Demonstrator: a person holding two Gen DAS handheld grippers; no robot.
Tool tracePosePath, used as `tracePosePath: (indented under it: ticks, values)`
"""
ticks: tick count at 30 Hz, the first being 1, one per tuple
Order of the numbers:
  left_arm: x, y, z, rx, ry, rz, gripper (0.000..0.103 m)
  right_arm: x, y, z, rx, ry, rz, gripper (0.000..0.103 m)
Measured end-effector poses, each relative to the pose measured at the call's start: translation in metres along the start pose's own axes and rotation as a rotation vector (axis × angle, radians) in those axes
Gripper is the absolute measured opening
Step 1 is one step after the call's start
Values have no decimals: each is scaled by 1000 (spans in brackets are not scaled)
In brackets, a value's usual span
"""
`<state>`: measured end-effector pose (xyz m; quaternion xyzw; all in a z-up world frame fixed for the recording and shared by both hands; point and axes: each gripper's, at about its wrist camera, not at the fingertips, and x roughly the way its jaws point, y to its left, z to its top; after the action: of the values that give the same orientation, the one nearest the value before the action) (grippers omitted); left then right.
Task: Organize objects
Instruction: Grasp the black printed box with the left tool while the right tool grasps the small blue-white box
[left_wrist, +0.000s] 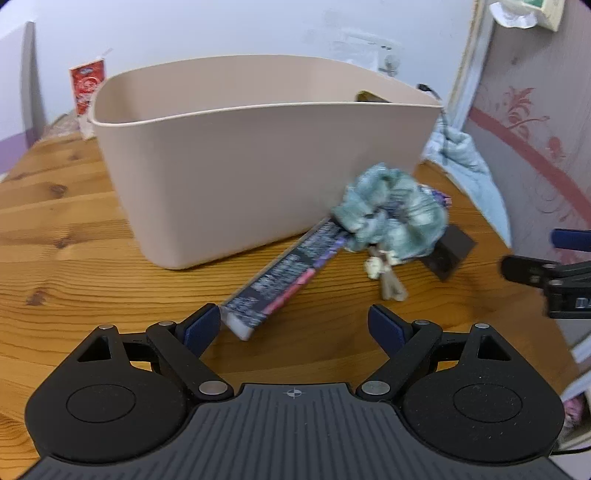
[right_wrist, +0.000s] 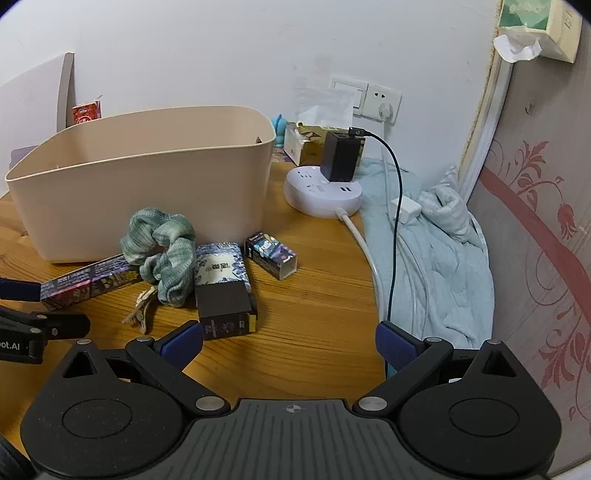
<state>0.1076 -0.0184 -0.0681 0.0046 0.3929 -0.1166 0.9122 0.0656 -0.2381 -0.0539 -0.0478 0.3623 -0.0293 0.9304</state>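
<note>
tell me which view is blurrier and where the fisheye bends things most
Left wrist view: motion blur smears the green scrunchie, the wooden clips and the long printed box; the beige bin bulges outward. Right wrist view: sharper, the same scrunchie shows its weave; the wall edge at right bows into a curve, and soft shadows lie under the boxes.

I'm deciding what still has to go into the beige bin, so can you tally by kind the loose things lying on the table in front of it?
Printed boxes: 3: long box, blue-and-white box, small box
Black-and-yellow box: 1
Green scrunchie: 1
Beige clip: 1
Total: 6, all outside the bin
</note>
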Motion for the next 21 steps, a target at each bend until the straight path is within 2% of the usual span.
tracePosePath:
  ticks: [3, 7, 13, 18, 21]
  values:
    - [6, 9, 0, -33, 5, 37, 89, 0, -1, 0, -3, -6, 1, 101]
    - [10, 14, 0, -39, -11, 48, 89, 7, -5, 2, -23, -27, -6, 101]
    - [13, 8, 5, -24, -41, 11, 89, 37, -20, 11, -37, -44, -15, 101]
    - [17, 1, 12, -18, -39, -26, 88, 67, -31, 19, -34, -17, -2, 96]
    - [19, -4, 16, -16, -46, -28, 88, 78, -32, 22, -58, -30, 17, 94]
